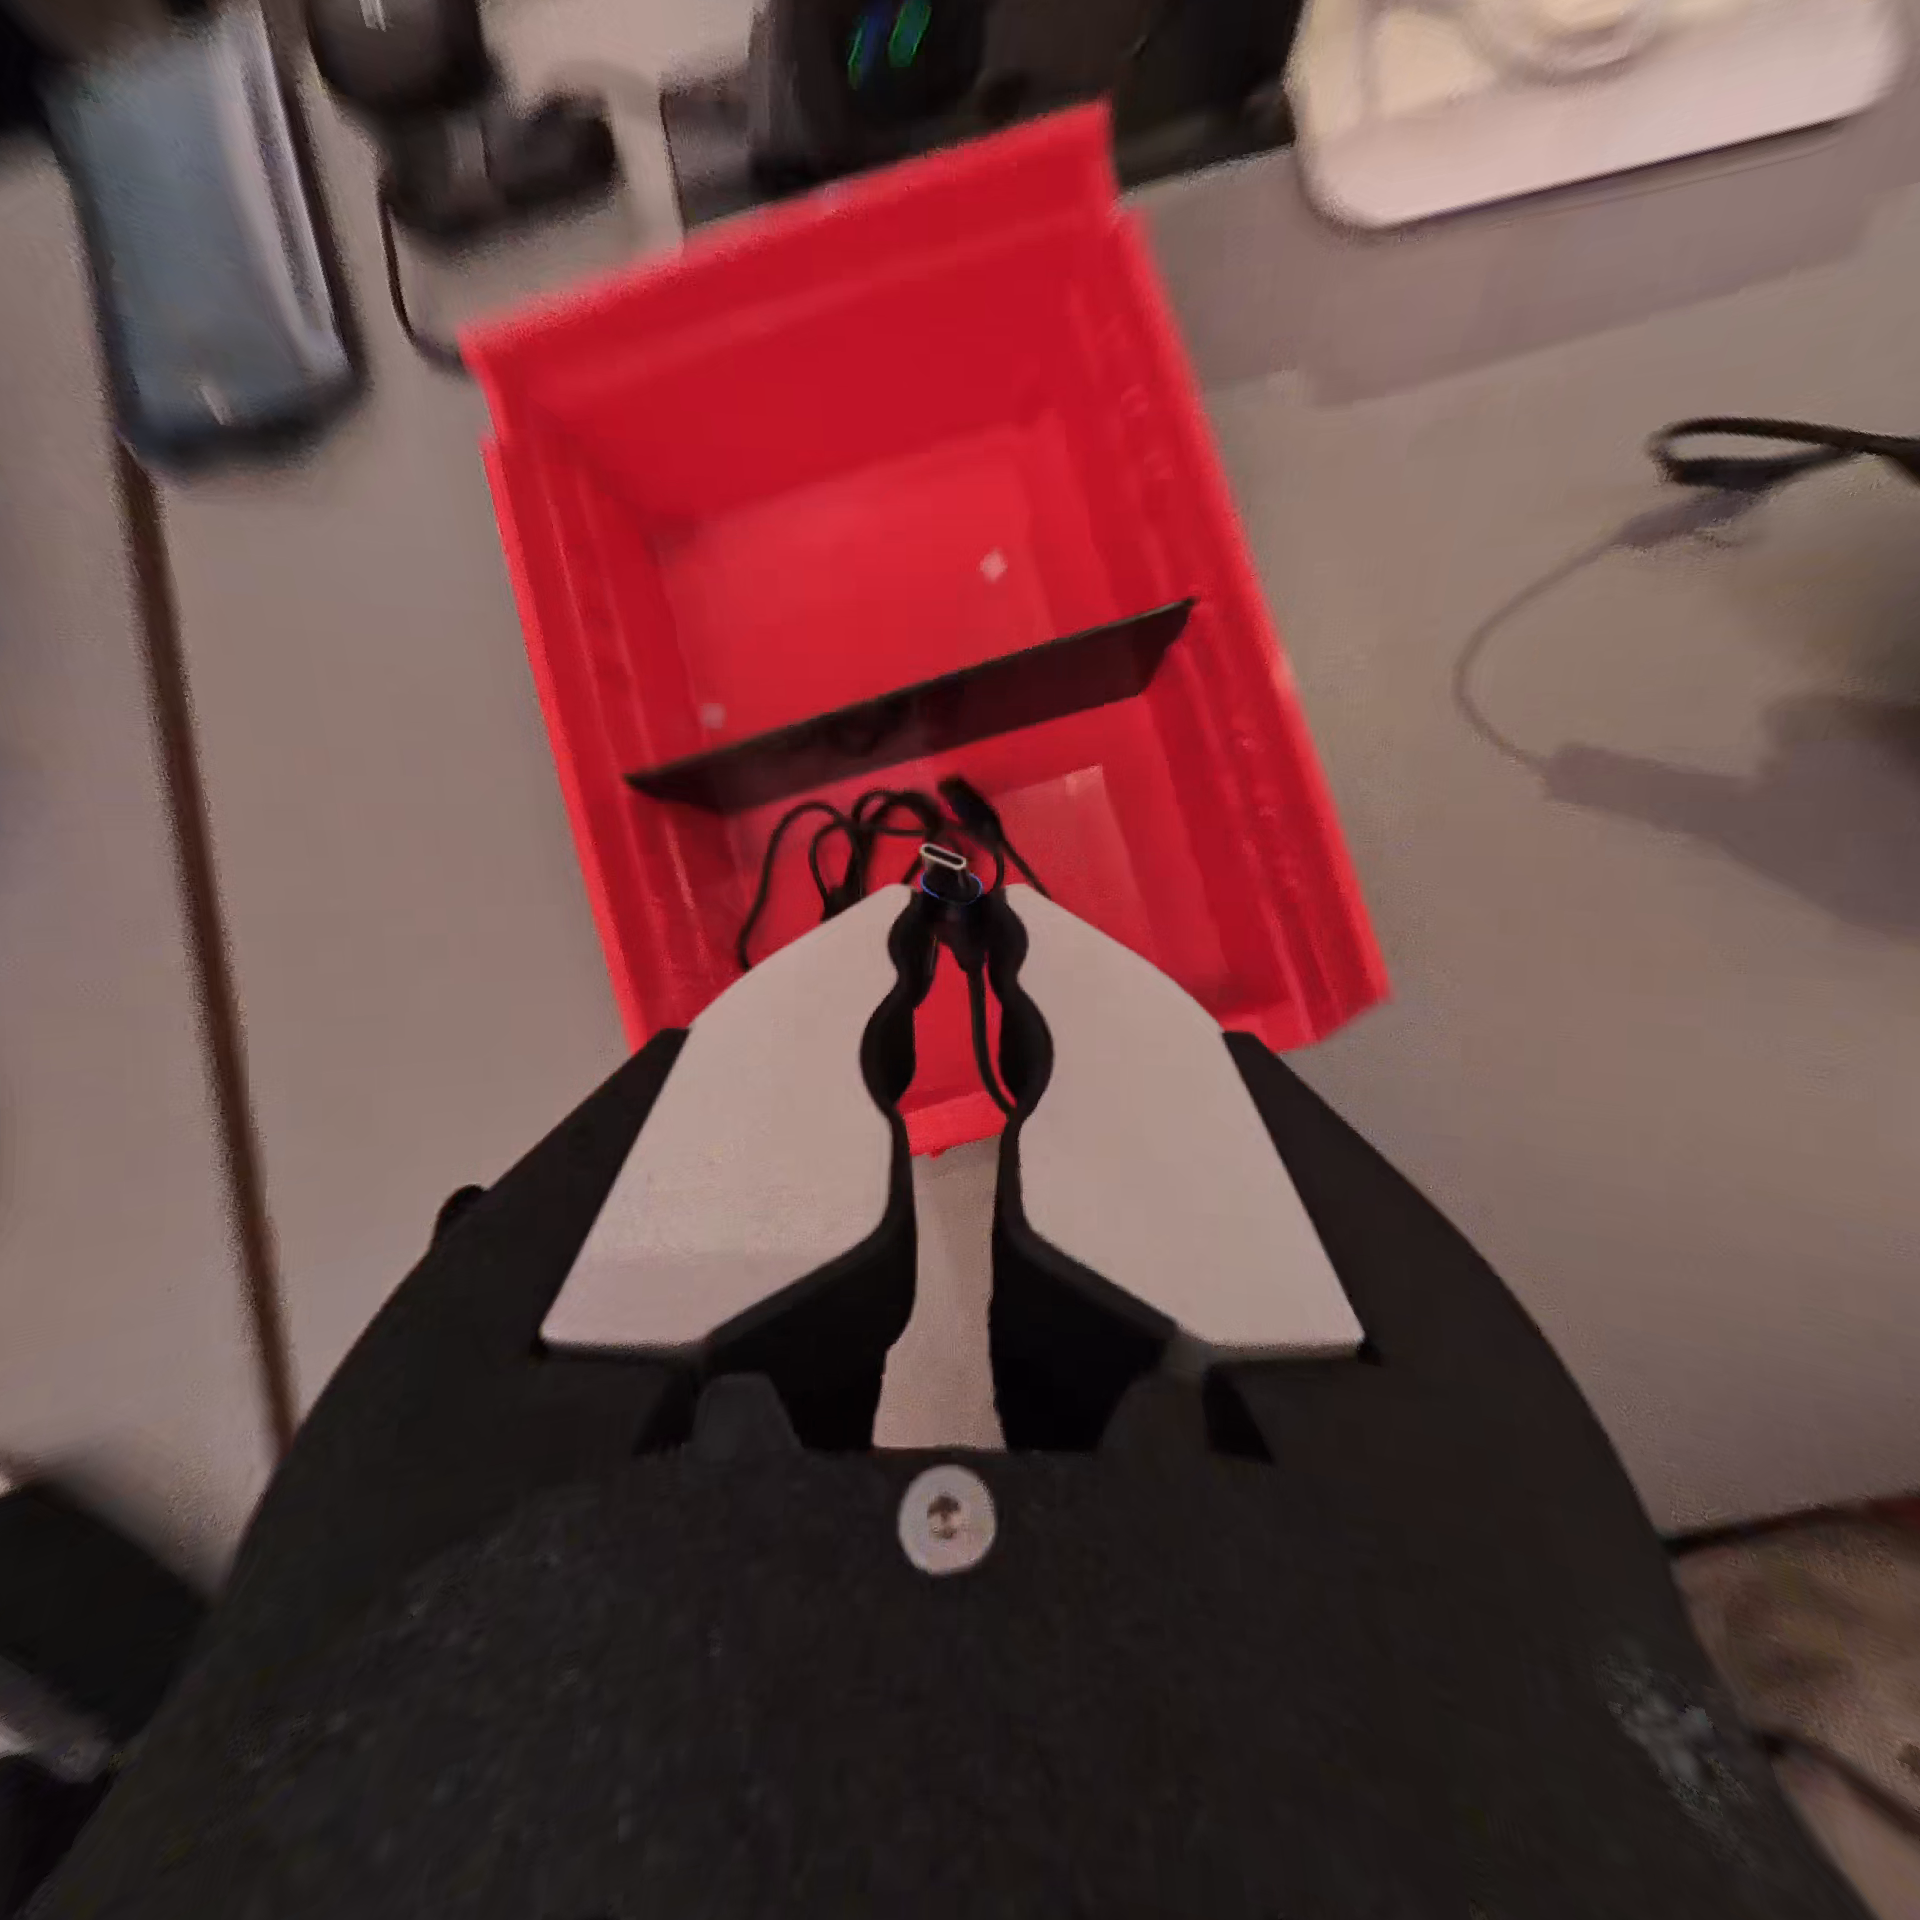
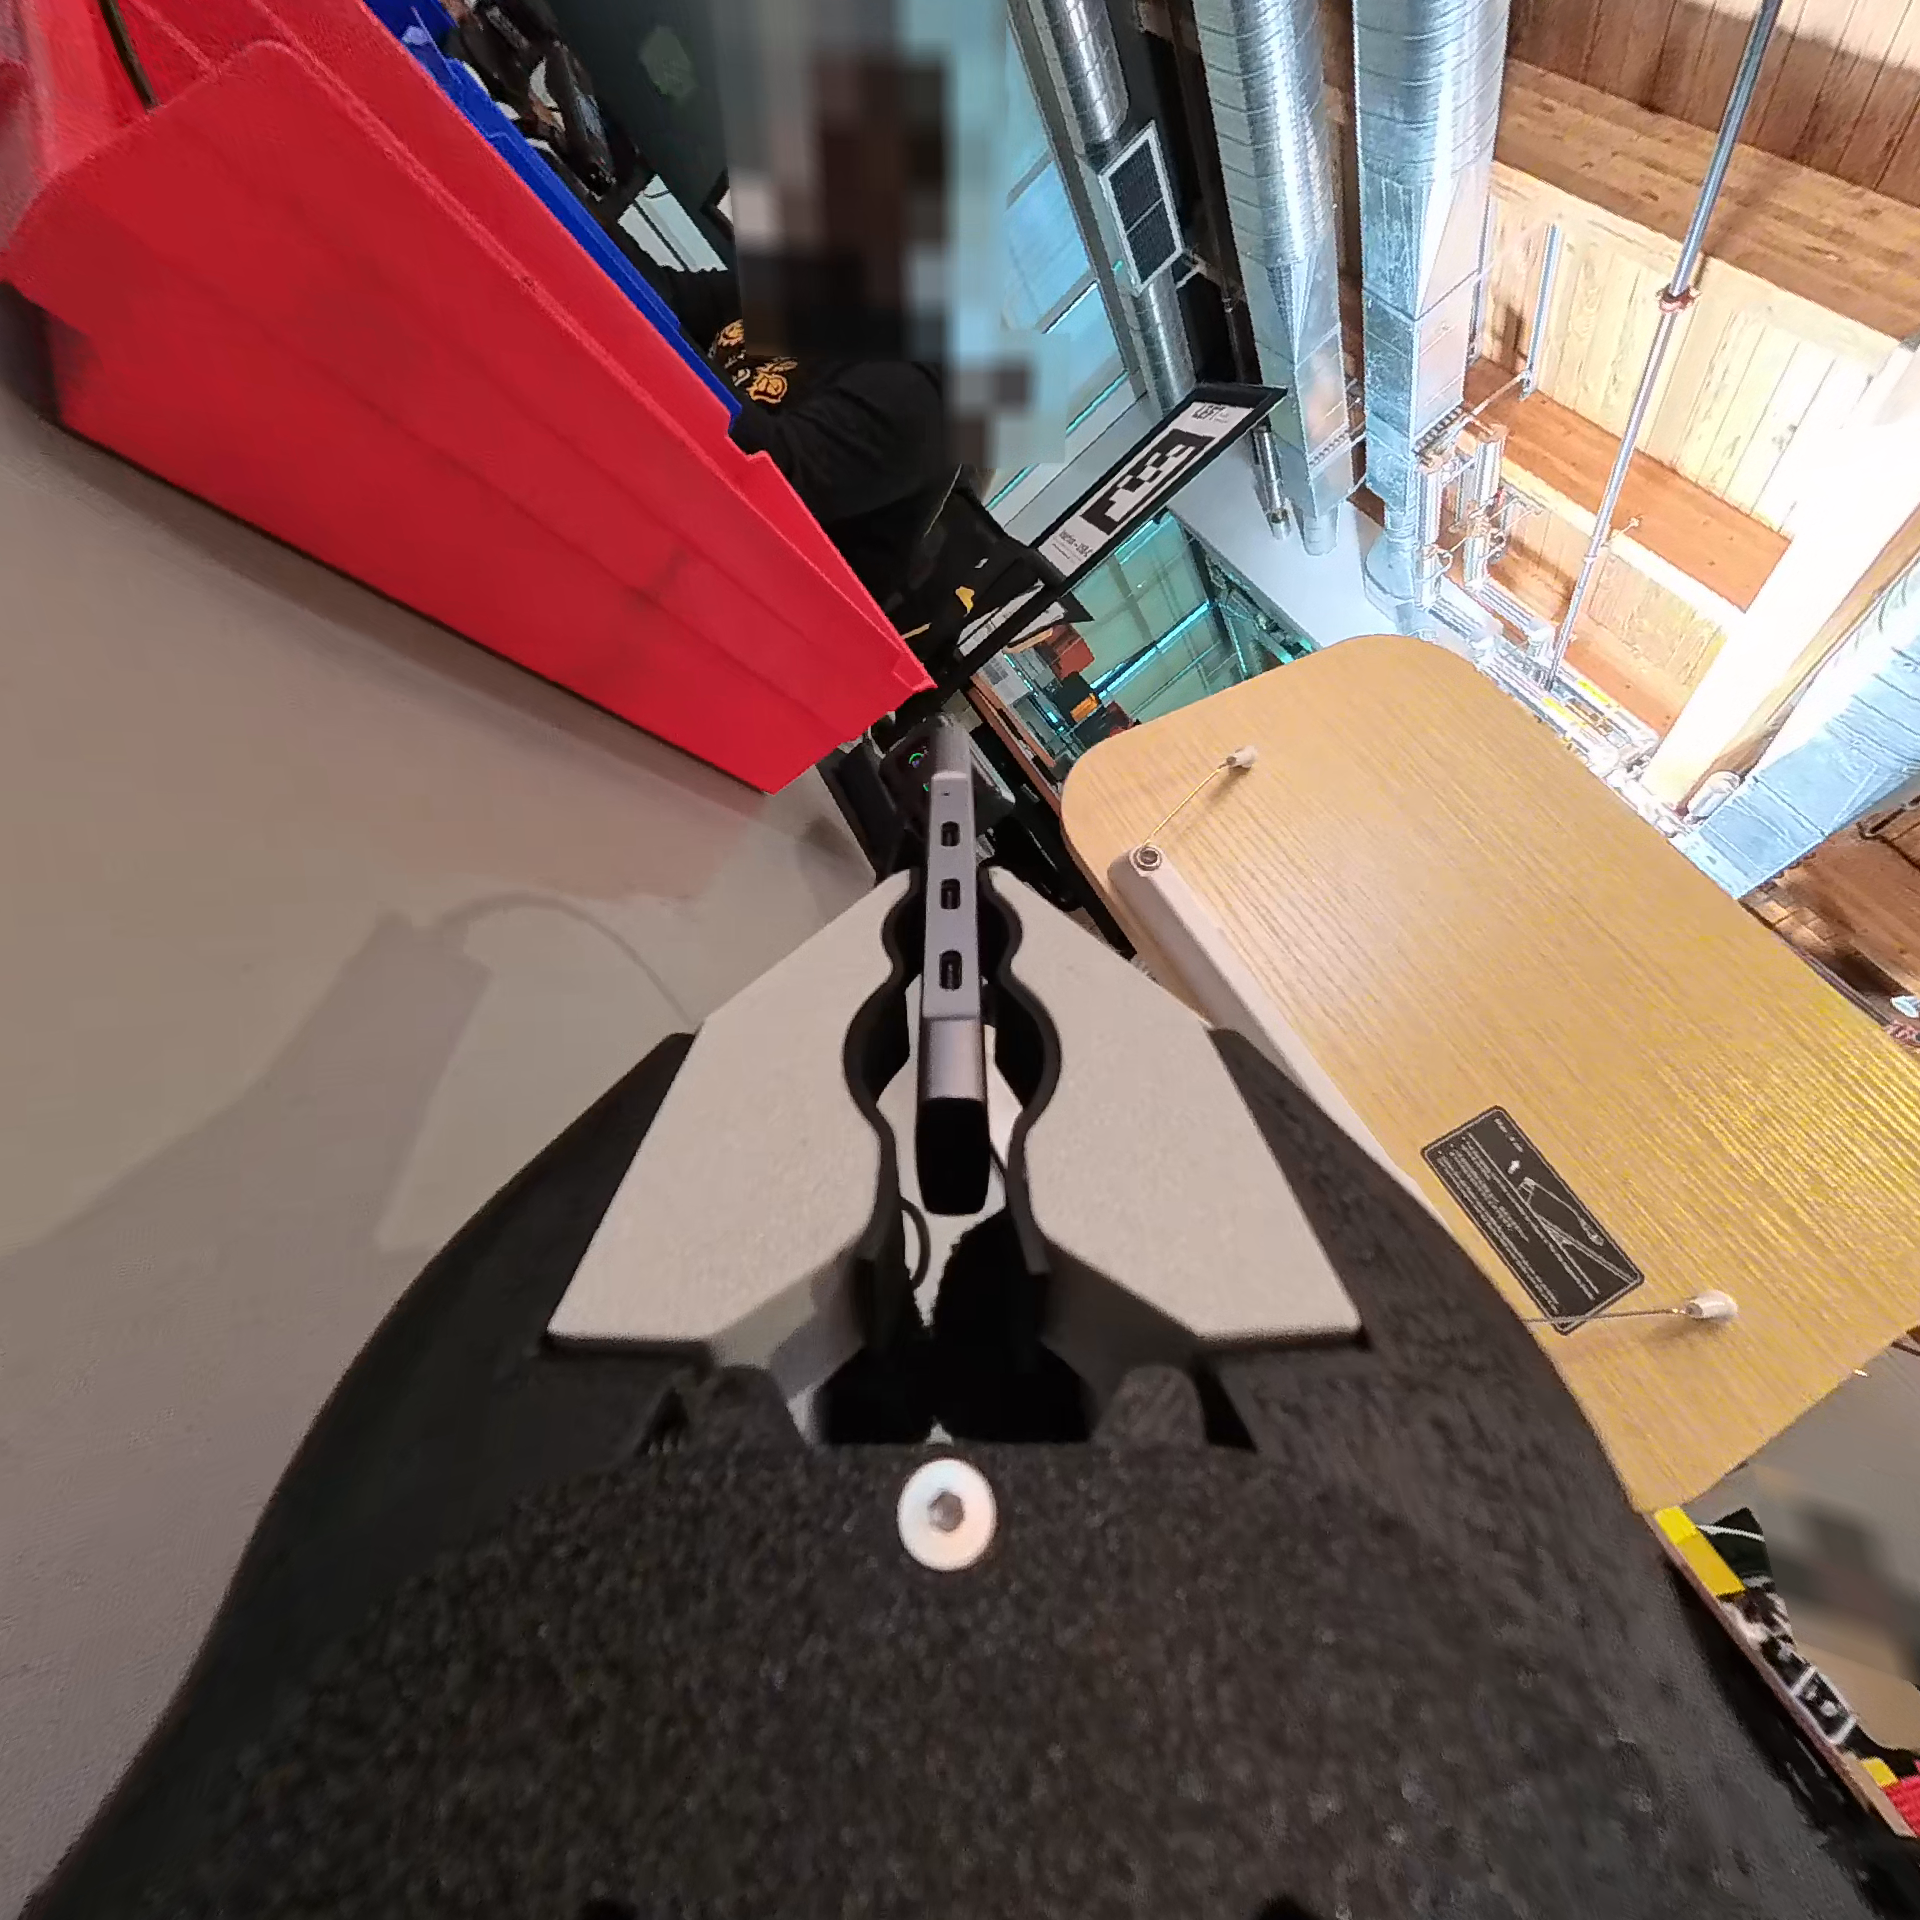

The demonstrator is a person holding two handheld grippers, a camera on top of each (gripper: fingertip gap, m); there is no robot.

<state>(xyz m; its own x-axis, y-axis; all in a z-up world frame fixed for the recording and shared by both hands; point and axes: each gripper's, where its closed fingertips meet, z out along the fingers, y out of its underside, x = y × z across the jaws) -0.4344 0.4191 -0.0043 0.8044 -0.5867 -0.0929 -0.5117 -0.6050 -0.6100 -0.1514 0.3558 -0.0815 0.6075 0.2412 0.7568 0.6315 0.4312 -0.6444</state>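
My left gripper (image 1: 948,902) is shut on the plug end of a black cable (image 1: 943,871), its metal connector pointing out past the fingertips. It hovers over the near compartment of a red bin (image 1: 831,343), where the rest of the cable lies coiled (image 1: 831,842). A black divider (image 1: 925,707) splits the bin. My right gripper (image 2: 951,914) is shut on a slim grey hub (image 2: 951,904) with three small ports along its edge, held up in the air. A red bin (image 2: 416,395) shows to its upper left.
The bins stand on a grey table (image 1: 1507,935). Another black cable (image 1: 1766,457) lies at the right, blurred dark devices (image 1: 197,239) and a white tray (image 1: 1579,94) at the back. In the right wrist view a wooden board (image 2: 1455,987) with a black label and a person in black (image 2: 852,436) stand beyond. The grippers' ends are close to 30 cm from one another.
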